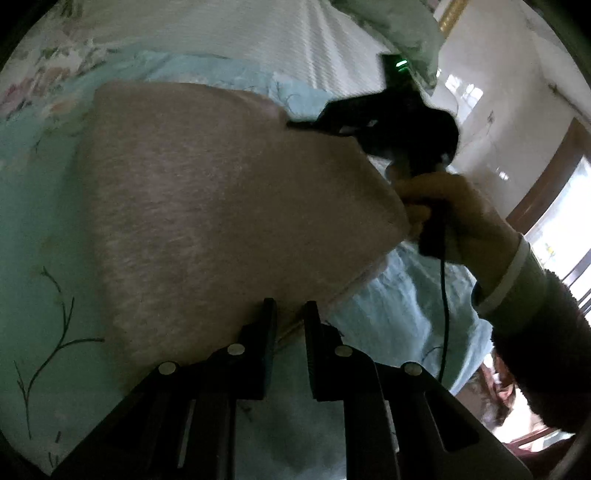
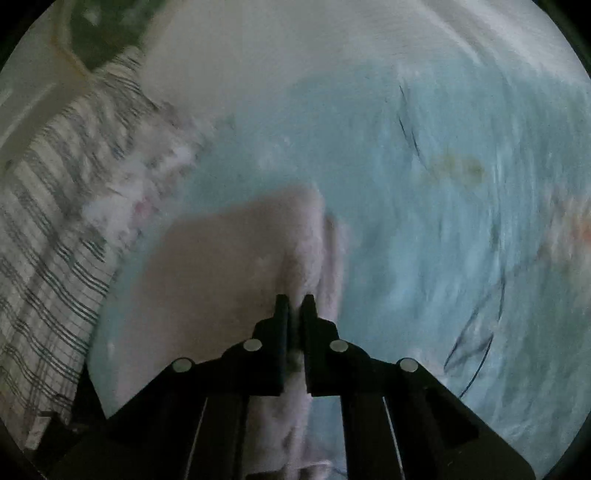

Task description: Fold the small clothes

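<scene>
A small pink fuzzy garment hangs stretched above the light blue floral bedsheet. My left gripper is shut on its near lower edge. My right gripper shows in the left wrist view, held by a hand, pinching the garment's far edge. In the right wrist view my right gripper is shut on a fold of the pink garment, which drapes down over the blue sheet. The right wrist view is blurred.
A white ribbed cover lies at the far side of the bed. A striped cloth and a white floral bundle lie at the left. A pale pillow, tiled floor and a doorway are on the right.
</scene>
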A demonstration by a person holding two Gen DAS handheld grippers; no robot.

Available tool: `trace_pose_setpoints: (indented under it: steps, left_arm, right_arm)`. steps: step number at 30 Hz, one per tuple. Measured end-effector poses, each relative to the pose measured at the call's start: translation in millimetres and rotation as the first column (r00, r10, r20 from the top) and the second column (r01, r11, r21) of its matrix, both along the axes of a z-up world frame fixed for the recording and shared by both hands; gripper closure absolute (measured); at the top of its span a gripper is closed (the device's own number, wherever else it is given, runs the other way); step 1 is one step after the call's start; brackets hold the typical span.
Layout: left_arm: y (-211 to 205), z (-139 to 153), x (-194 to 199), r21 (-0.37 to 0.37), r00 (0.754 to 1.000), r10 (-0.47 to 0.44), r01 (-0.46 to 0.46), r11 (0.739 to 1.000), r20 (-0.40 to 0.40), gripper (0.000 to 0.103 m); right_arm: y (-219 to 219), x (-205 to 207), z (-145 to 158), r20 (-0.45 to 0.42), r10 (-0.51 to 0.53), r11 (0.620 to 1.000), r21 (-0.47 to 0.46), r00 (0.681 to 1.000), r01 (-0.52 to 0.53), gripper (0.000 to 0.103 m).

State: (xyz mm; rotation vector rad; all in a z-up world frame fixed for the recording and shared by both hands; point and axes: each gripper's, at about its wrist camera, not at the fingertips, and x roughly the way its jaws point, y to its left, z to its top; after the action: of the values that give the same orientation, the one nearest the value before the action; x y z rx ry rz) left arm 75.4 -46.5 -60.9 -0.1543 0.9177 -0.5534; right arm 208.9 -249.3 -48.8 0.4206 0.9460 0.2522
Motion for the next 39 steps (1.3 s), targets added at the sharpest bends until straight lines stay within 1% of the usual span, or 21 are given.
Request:
trace_pose_setpoints:
  steps: [3, 5, 7, 9, 10, 11, 12, 14, 16, 18, 20, 22, 24, 25, 26, 29, 31, 33, 35, 37, 39]
  left_arm:
    - [2.4, 2.4, -2.4, 0.003, 1.0, -0.01, 0.01, 1.0, -0.012, 0.09]
    - [10.9, 11.7, -4.0, -0.003, 0.999, -0.021, 0.021, 1.0, -0.025, 0.09]
    - [23.4, 32.2, -3.0, 0.001, 1.0, 0.005, -0.005, 1.0, 0.021, 0.089]
    - [36.0, 51.2, 4.9, -0.01, 0.996, 0.061, -0.061, 0.998, 0.067, 0.082]
    - [43.6, 59.4, 12.3, -0.018, 0.991, 0.103, -0.102, 0.995, 0.08, 0.079]
    - [52.3, 66.0, 24.7, -0.021, 0.984, 0.158, -0.157, 0.987, 0.081, 0.071]
    - [58.9, 69.3, 37.1, -0.018, 0.977, 0.2, -0.199, 0.98, 0.074, 0.07]
    - [71.9, 68.1, 66.5, -0.02, 0.962, 0.269, -0.269, 0.963, 0.048, 0.071]
    - [78.1, 57.0, 85.3, 0.008, 0.956, 0.292, -0.292, 0.956, -0.016, 0.074]
    - [83.9, 45.8, 88.6, 0.005, 0.959, 0.278, -0.278, 0.961, -0.051, 0.076]
    - [84.8, 37.0, 74.8, 0.014, 0.967, 0.251, -0.251, 0.968, -0.035, 0.076]
    - [80.8, 32.3, 67.4, 0.028, 0.97, 0.243, -0.242, 0.97, -0.017, 0.077]
    - [78.1, 29.2, 64.5, 0.038, 0.971, 0.24, -0.24, 0.97, 0.001, 0.077]
    - [77.5, 29.1, 65.8, 0.044, 0.97, 0.242, -0.242, 0.969, 0.005, 0.077]
    - [76.6, 30.0, 67.1, 0.052, 0.97, 0.244, -0.244, 0.969, 0.005, 0.077]
    - [71.2, 35.8, 66.9, 0.079, 0.971, 0.239, -0.239, 0.968, 0.013, 0.077]
    - [68.4, 41.2, 55.7, 0.065, 0.973, 0.23, -0.231, 0.971, 0.023, 0.078]
    - [69.1, 48.6, 38.9, 0.017, 0.979, 0.202, -0.203, 0.979, 0.035, 0.078]
    - [65.2, 53.3, 22.1, -0.007, 0.983, 0.178, -0.178, 0.984, 0.053, 0.078]
    - [60.4, 52.5, 8.5, -0.016, 0.988, 0.145, -0.145, 0.989, 0.056, 0.078]
    - [54.9, 39.4, -0.6, 0.015, 0.992, 0.127, -0.127, 0.992, 0.027, 0.078]
  right_arm:
    - [-4.7, -15.2, 19.6, 0.026, -0.044, 0.999, -0.006, 0.999, 0.044, 0.091]
    - [1.4, -28.4, 49.8, 0.093, -0.047, 0.998, -0.028, 0.995, 0.049, 0.091]
    - [10.2, -31.2, 68.3, 0.141, -0.019, 1.0, -0.008, 0.99, 0.021, 0.091]
    - [27.6, -25.3, 81.6, 0.163, 0.022, 0.999, 0.024, 0.986, -0.026, 0.089]
    - [35.6, -18.5, 83.1, 0.16, 0.041, 0.998, 0.037, 0.986, -0.047, 0.084]
    - [42.8, -11.1, 82.0, 0.156, 0.052, 0.998, 0.039, 0.986, -0.058, 0.076]
    - [53.8, 0.3, 75.6, 0.142, 0.064, 0.997, 0.022, 0.988, -0.067, 0.073]
    - [61.3, 13.8, 54.6, 0.07, 0.047, 0.999, -0.018, 0.996, -0.046, 0.072]
    - [55.3, 12.9, 31.4, -0.004, 0.007, 0.999, -0.045, 1.0, -0.007, 0.072]
    - [46.2, -5.2, 16.5, -0.001, 0.001, 1.0, -0.024, 1.0, -0.002, 0.075]
    - [38.8, -31.7, 10.1, 0.033, -0.008, 0.999, -0.048, 0.999, 0.01, 0.082]
    - [23.6, -51.9, 4.2, 0.056, -0.045, 0.999, -0.022, 0.997, 0.046, 0.088]
    - [11.9, -55.8, 3.2, 0.054, -0.085, 0.995, -0.05, 0.995, 0.088, 0.088]
    - [3.7, -55.6, 0.4, 0.036, -0.109, 0.993, -0.042, 0.993, 0.11, 0.087]
    - [-1.1, -54.9, -1.1, 0.014, -0.128, 0.991, -0.029, 0.992, 0.129, 0.079]
    - [-3.5, -60.2, 7.9, 0.023, -0.125, 0.992, -0.016, 0.992, 0.126, 0.078]
    - [3.5, -74.9, 28.3, 0.096, -0.098, 0.995, -0.003, 0.991, 0.098, 0.078]
    - [17.4, -91.1, 52.1, 0.174, -0.051, 0.999, -0.006, 0.983, 0.053, 0.078]
    - [30.6, -101.8, 63.4, 0.212, 0.009, 1.0, -0.006, 0.977, -0.008, 0.078]
    - [47.7, -106.2, 59.6, 0.187, 0.09, 0.996, -0.013, 0.978, -0.089, 0.078]
    - [53.4, -108.9, 41.6, 0.128, 0.098, 0.994, -0.065, 0.987, -0.091, 0.078]
